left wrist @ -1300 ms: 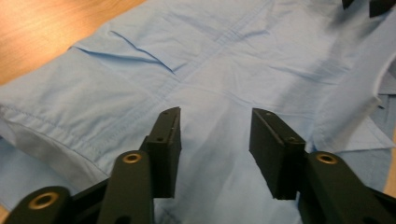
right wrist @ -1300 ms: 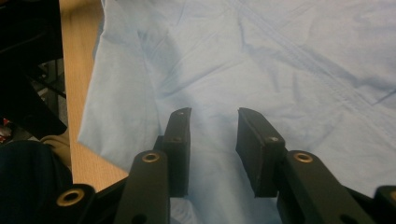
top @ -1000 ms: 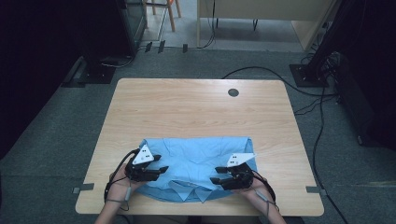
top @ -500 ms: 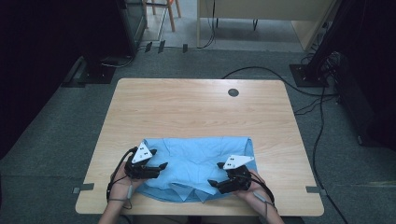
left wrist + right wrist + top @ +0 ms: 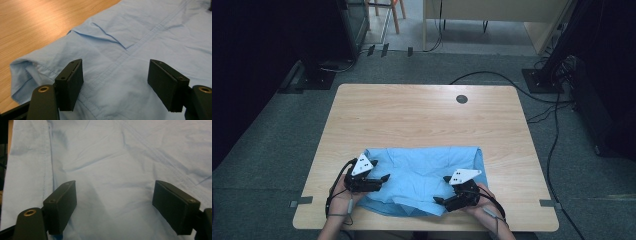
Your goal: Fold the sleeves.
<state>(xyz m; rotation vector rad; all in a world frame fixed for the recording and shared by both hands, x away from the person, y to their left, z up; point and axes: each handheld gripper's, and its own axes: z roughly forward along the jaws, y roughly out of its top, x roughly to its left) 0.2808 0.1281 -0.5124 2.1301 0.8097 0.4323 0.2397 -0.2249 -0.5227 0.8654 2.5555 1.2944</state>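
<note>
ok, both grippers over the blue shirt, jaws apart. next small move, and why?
Probably lift both clear and re-aim at the near hem. The left gripper and right gripper have just been opening, nothing pinched between the jaws, and the blue shirt lies folded on the table with its near edge still rumpled.

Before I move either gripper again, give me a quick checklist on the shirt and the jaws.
1. Left gripper released: ok, jaws have just been opening, nothing pinched between them.
2. Right gripper released: ok, jaws have just been opening, cloth lies below, not pinched.
3. Shirt fully on the table: ok, near edge close to the rim.
4. Shirt flat: not ok, creases and a folded flap.
5. Layers underneath lying smooth: cannot tell.
</note>
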